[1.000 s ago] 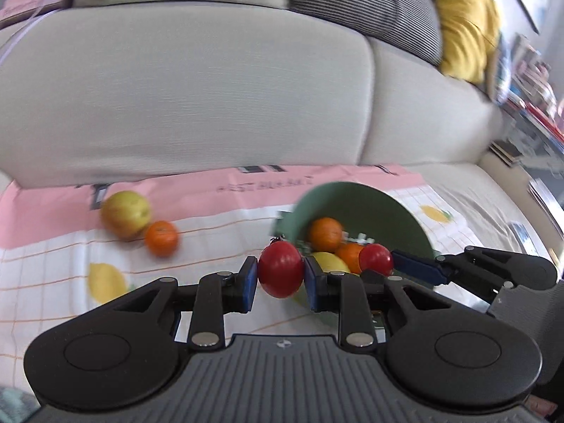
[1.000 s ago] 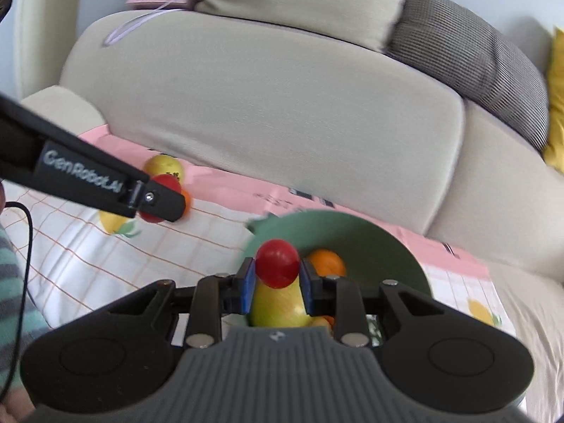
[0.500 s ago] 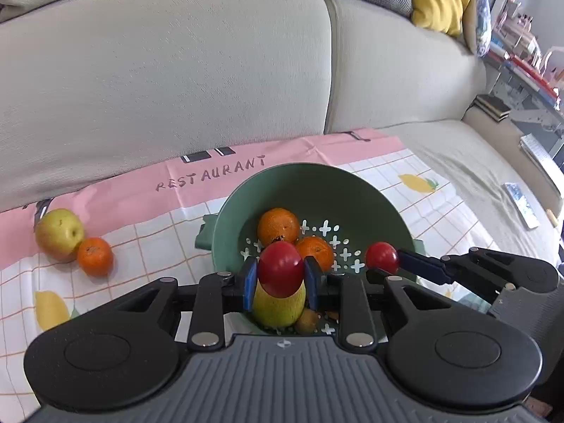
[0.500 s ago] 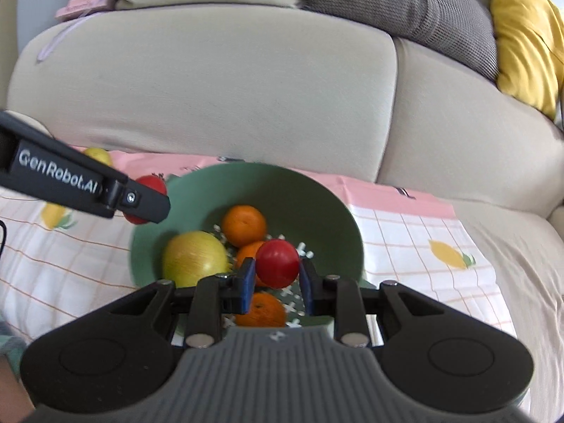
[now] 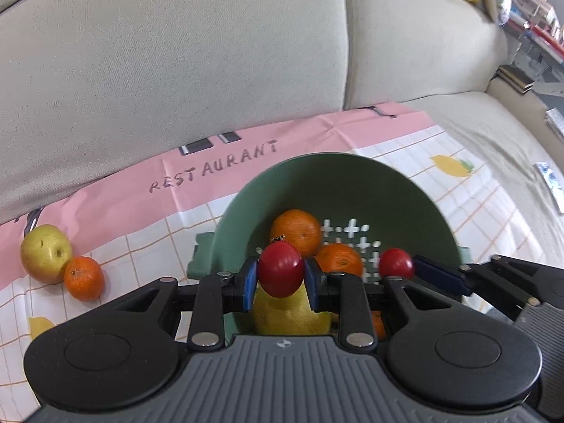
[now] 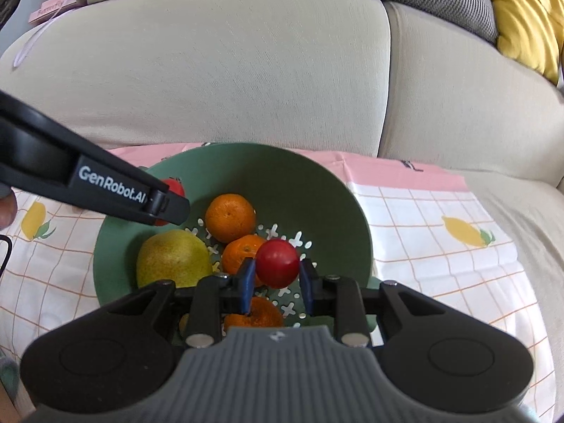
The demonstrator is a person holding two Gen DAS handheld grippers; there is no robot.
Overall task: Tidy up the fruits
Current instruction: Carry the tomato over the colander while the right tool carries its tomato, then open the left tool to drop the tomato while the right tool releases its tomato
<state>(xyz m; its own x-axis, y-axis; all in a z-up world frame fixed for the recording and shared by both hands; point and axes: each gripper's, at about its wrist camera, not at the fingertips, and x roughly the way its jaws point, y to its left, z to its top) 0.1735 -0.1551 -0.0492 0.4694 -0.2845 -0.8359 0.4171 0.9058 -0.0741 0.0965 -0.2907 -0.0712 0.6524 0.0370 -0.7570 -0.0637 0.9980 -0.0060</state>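
Fruits first: the green bowl (image 6: pixel 116 232) on the cloth (image 5: pixel 141 246) holds a pear (image 6: pixel 172 259) and oranges (image 6: pixel 230 217). My left gripper (image 5: pixel 281 278) clenches a red tomato (image 5: pixel 281 273) over it; my right gripper (image 6: pixel 275 275) grips another tomato (image 6: pixel 277 262). I reckon simultaneous drops risk a collision or a bounce out.

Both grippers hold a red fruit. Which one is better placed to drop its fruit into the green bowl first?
Right, probably. The right gripper holds its red fruit over the perforated floor of the green bowl, while the left gripper holds its own red fruit nearer the rim, above the pear.
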